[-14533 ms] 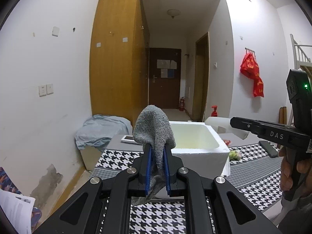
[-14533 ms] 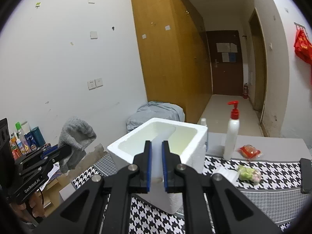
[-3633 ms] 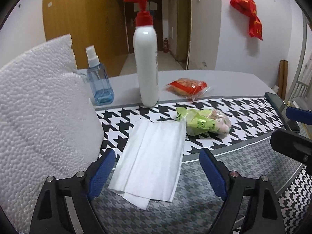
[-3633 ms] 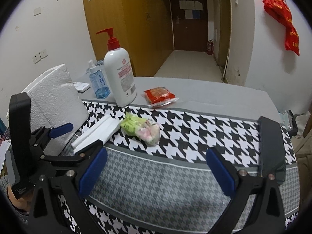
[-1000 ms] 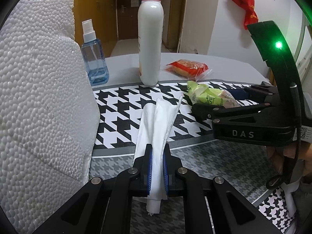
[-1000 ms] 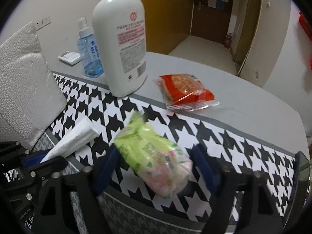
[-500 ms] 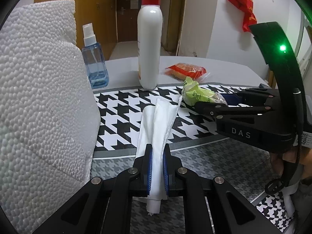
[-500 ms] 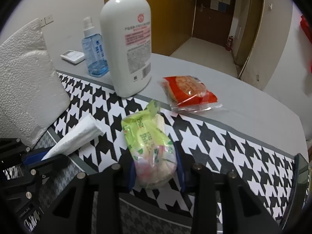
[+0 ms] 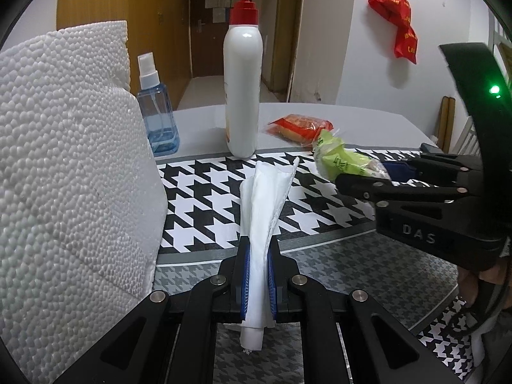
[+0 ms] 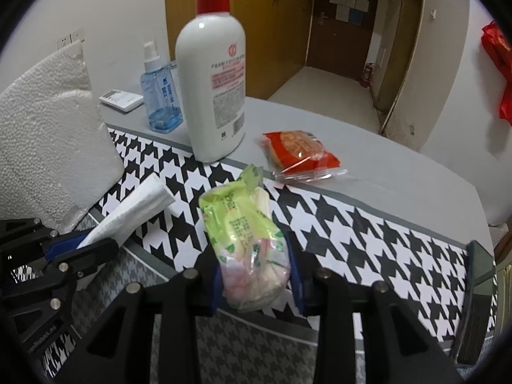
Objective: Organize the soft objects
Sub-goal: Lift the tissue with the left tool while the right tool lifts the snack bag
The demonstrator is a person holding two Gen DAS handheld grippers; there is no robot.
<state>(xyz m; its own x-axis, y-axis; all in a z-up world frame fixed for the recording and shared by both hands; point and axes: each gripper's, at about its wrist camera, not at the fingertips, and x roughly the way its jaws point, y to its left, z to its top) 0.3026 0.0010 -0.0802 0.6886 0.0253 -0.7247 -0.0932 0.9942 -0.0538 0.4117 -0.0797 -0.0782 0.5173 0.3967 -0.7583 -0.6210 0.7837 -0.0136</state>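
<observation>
I see a folded white tissue (image 9: pixel 260 224) pinched upright and a crinkled green snack packet (image 10: pixel 246 243) lifted, both right of the foam box (image 9: pixel 70 172).

The foam box (image 9: pixel 70 160) is rough, beaded polystyrene. The pump bottle (image 10: pixel 212 92) is glossy plastic. The tissue (image 9: pixel 264 211) is soft, matt paper.

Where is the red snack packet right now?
The red snack packet lies on the bare grey table, just past the houndstooth cloth, right of the white pump bottle and beyond the green packet.
</observation>
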